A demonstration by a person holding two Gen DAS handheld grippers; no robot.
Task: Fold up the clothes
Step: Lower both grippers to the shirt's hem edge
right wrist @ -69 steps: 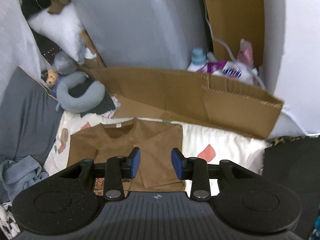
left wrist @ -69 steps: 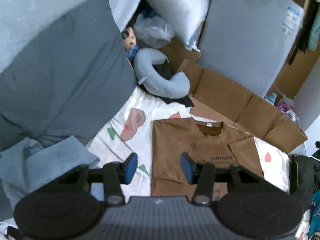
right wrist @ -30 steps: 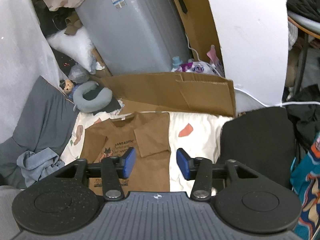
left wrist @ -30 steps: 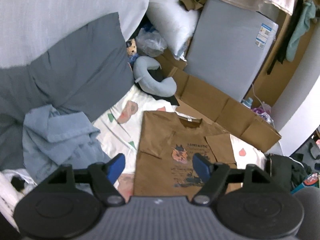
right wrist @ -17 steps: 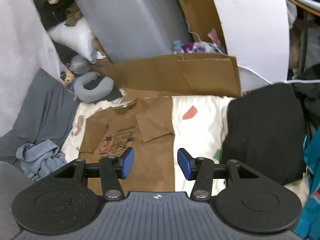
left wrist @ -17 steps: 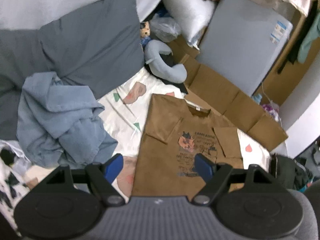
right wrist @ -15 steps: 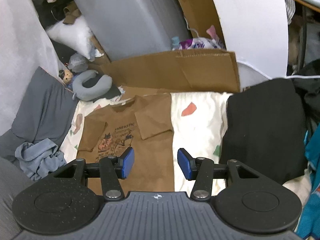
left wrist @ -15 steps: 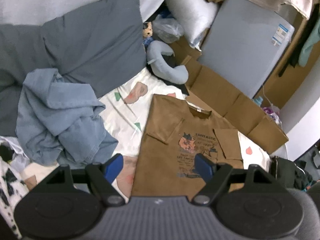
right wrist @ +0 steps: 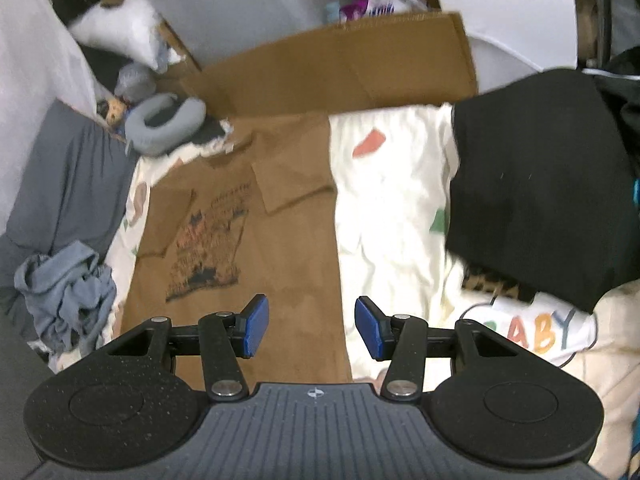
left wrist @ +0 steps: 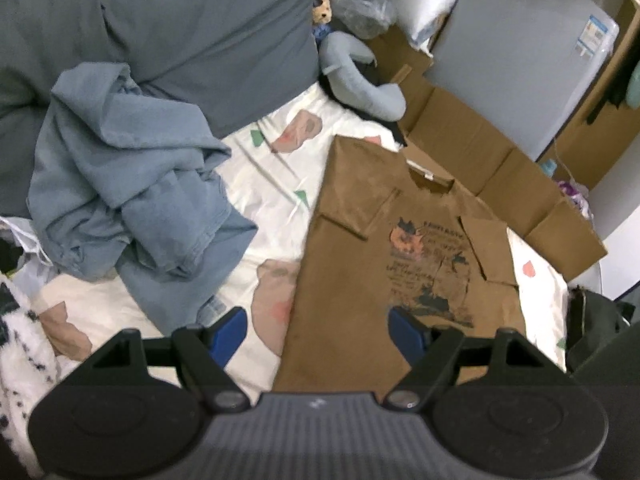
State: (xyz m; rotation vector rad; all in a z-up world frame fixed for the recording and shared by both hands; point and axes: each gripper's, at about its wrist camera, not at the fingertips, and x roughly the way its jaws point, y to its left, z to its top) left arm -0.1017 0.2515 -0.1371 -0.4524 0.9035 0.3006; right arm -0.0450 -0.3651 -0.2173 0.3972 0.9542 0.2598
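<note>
A brown T-shirt (left wrist: 360, 264) with a dark print lies flat on the cream patterned sheet (left wrist: 264, 184), both sleeves folded in over its chest. In the right wrist view the same brown T-shirt (right wrist: 288, 248) runs up the middle. My left gripper (left wrist: 318, 336) hangs open above the shirt's lower left part, its blue pads wide apart and holding nothing. My right gripper (right wrist: 308, 328) is open too, over the shirt's lower right edge, with nothing between its pads.
A crumpled blue garment (left wrist: 132, 188) lies left of the shirt, below a grey pillow (left wrist: 192, 36). A grey neck pillow (left wrist: 356, 80) and flattened cardboard (left wrist: 480, 160) bound the far end. A black cloth (right wrist: 536, 192) covers the sheet's right side.
Both grippers have come down toward the bed, so the shirt and the blue garment look larger and closer. Both grippers stay open as before.
</note>
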